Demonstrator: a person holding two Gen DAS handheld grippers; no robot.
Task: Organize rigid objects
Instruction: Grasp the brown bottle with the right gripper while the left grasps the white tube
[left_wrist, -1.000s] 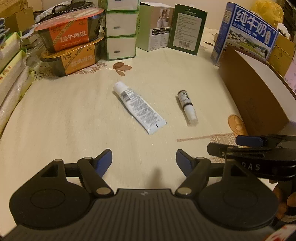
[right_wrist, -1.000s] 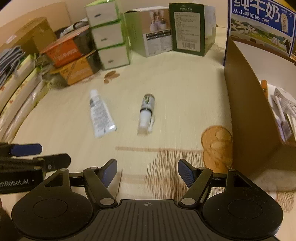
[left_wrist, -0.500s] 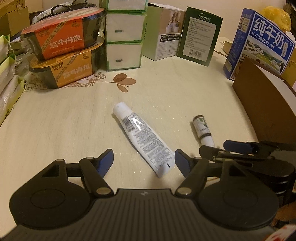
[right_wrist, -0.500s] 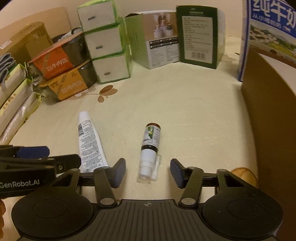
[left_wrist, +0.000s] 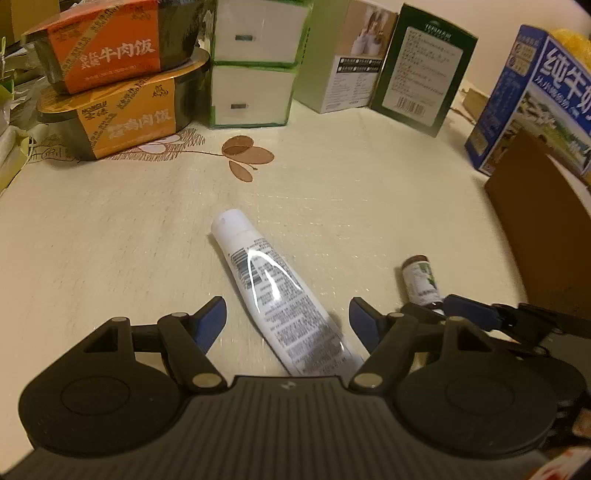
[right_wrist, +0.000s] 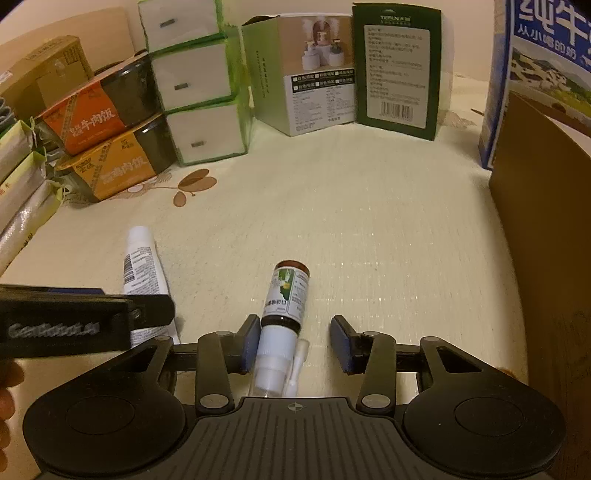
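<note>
A white tube (left_wrist: 273, 291) lies on the cream tablecloth, cap end away from me. My left gripper (left_wrist: 287, 320) is open, its jaws on either side of the tube's lower half. A small spray bottle (right_wrist: 282, 314) with a green label and white nozzle lies to the right of the tube. My right gripper (right_wrist: 295, 343) is open around the bottle's neck, the left pad (right_wrist: 252, 341) touching or almost touching it. The tube also shows in the right wrist view (right_wrist: 142, 266), and the bottle in the left wrist view (left_wrist: 421, 278).
A brown cardboard box (right_wrist: 546, 258) stands open at the right. Behind it is a blue milk carton (left_wrist: 535, 107). Two stacked meal bowls (left_wrist: 110, 77), white-green boxes (left_wrist: 251, 62) and two product boxes (right_wrist: 397, 70) line the back. Packets (right_wrist: 22, 199) lie at the left.
Both grippers have moved forward and down. The left jaws now straddle the tube, and the right jaws now straddle the spray bottle's neck. Tube and bottle have not moved.
</note>
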